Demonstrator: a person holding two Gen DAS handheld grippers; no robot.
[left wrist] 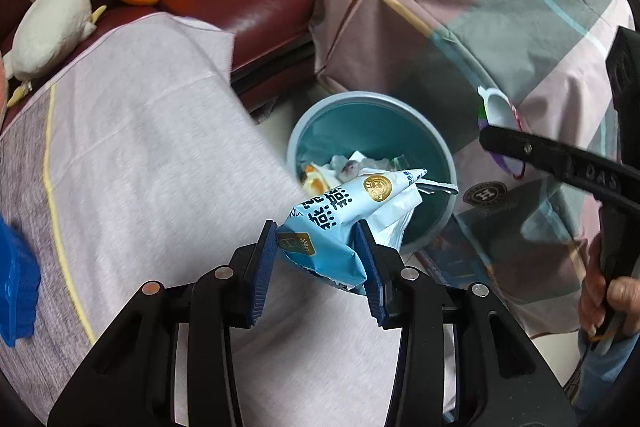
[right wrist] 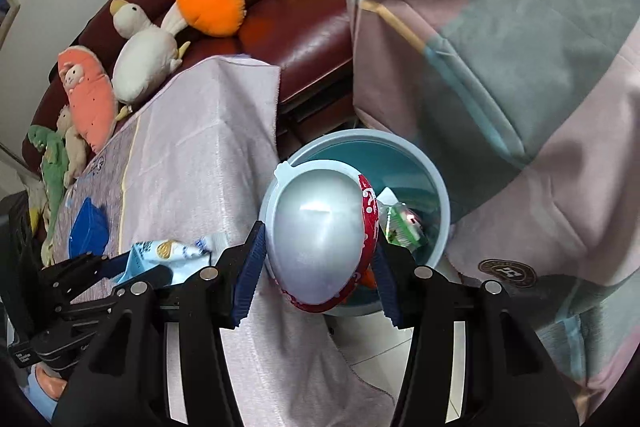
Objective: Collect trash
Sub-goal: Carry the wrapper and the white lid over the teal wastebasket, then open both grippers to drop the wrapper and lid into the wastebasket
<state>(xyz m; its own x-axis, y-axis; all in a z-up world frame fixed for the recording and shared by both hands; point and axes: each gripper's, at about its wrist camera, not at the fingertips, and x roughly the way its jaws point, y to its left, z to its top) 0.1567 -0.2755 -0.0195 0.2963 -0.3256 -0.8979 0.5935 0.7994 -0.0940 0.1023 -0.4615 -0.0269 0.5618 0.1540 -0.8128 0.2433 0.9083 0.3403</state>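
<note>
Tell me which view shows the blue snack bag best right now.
The left wrist view: the blue snack bag fills the centre, pinched between the left gripper fingers, over the bin. The right wrist view shows only a crumpled strip of it at lower left, partly hidden behind the left gripper.
</note>
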